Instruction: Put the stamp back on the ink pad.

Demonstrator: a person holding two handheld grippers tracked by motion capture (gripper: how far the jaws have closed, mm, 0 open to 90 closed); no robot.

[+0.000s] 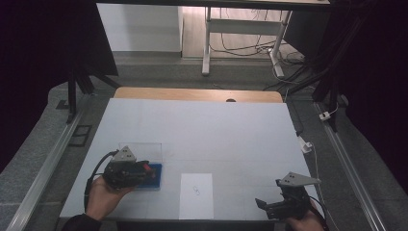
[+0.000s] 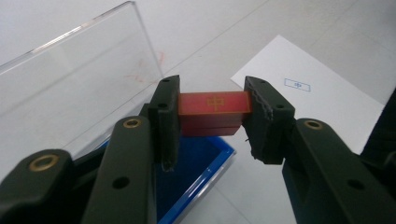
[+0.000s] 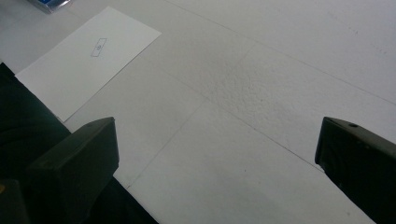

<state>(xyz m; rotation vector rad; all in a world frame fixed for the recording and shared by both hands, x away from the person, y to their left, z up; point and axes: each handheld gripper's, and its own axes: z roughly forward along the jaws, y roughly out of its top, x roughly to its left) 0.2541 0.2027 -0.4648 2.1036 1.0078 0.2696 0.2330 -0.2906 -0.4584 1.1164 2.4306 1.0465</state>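
So the left gripper has its jaws pinched tight on a small red block with a gold mark on its top face, holding it by the two short ends. The block hangs just above and past the front corner of the blue-lined case sitting under the jaws, with the case's clear lid standing open off to the left of the jaws.

My read is the block is either coming out of the case or headed for the white card lying ahead and to the right of the jaws, the one with a little blue-outlined box printed on it. Either way, keep the squeeze steady and the block level, since it's only held at the ends and could pivot. I'd lift clear of the case rim before going sideways, and stay away from that lid because it looks easy to knock.

The right gripper sits low over bare table with its jaws spread wide and nothing in them.

The table surface is pale, matte, faintly gridded with thin lines. Beyond its far wooden edge there's grey floor, a white desk frame with loose cables, dark curtains either side.
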